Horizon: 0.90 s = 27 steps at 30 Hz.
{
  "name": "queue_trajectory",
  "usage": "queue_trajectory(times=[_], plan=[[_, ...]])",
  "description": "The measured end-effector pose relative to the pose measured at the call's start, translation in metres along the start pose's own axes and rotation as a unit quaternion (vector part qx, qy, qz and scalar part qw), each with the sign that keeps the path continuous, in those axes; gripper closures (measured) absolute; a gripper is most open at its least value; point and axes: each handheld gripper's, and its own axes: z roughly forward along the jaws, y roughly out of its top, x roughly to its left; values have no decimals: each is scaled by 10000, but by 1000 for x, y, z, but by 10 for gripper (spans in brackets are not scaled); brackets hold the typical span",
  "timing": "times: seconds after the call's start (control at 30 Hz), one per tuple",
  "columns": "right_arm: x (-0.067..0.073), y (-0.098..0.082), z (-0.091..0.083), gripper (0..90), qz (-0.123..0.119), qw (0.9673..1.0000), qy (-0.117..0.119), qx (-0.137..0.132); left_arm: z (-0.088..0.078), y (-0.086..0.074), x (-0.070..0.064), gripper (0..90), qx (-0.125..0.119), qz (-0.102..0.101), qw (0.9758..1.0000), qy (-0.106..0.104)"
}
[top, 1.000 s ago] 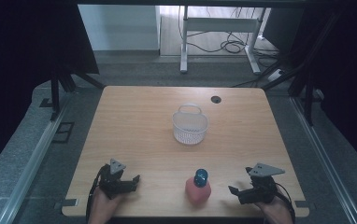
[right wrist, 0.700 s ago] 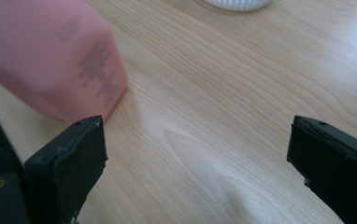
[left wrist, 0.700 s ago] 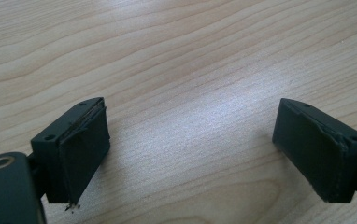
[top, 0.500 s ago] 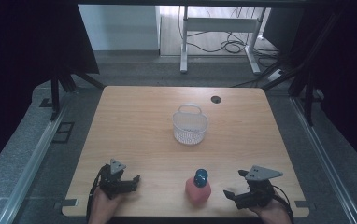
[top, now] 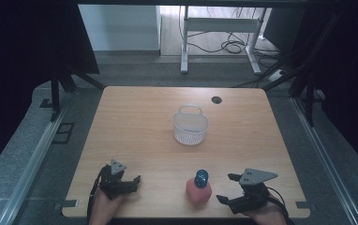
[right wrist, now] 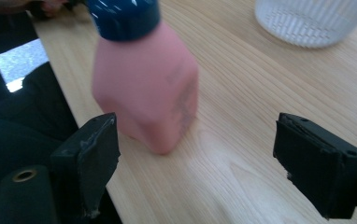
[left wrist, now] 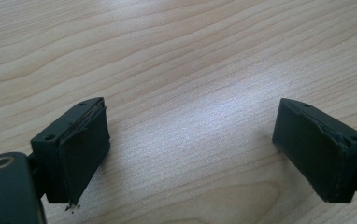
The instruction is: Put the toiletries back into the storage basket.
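Observation:
A pink bottle [top: 198,190] with a blue cap [top: 201,177] stands upright near the table's front edge. My right gripper [top: 226,188] is just right of it, pointing left at it. In the right gripper view the bottle [right wrist: 144,88] stands right in front of the jaws, nearer the left one. The pads of my right gripper [right wrist: 195,154] do not touch it; its jaws have just been closing with nothing between them. My left gripper [top: 135,183] rests at the front left. Its jaws [left wrist: 190,144] stand open over bare wood.
A white mesh basket [top: 190,126] with a handle stands mid-table, also visible as the basket [right wrist: 312,21] beyond the bottle. A dark cable hole [top: 216,100] sits near the far edge of the wooden table [top: 135,122]. The front edge runs close to both hands.
My right gripper has moved left toward the pink bottle and its jaws look narrower. The left gripper, the bottle and the basket have stayed put.

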Motion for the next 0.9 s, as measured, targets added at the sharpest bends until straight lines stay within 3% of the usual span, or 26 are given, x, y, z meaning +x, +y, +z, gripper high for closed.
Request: queue_trajectory(times=[0.23,0.4,0.9], plan=[[6,15,5,210,-143,9996,248,22,0,0,0,106,-1,0,10000,0],[10,24,7,302,-238,9989,393,-77,0,0,0,105,-2,-2,10000,0],[15,47,22,417,-398,9971,637,-152,0,0,0,106,2,2,10000,2]])
